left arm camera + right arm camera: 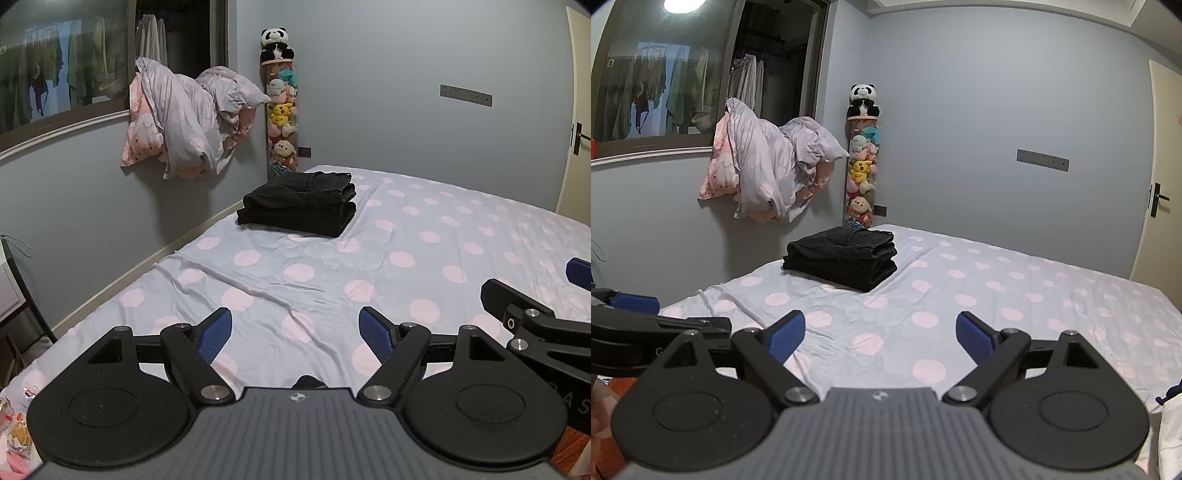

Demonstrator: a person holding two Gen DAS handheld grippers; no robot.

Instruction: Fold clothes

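Both hand-held grippers (295, 334) (880, 334) gape empty over bare bedsheet (424, 236); folded black clothes (299, 205) lie near its far-left edge.

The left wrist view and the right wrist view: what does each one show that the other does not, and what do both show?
Only the left wrist view: snack packets at the bed's near left corner. Only the right wrist view: a lit ceiling lamp. Both: the folded black clothes on the dotted sheet, the panda toy, and both tools open: left tool, right tool.

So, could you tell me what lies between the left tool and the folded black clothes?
Only bare dotted bedsheet separates the left tool from the black clothes, in both views.
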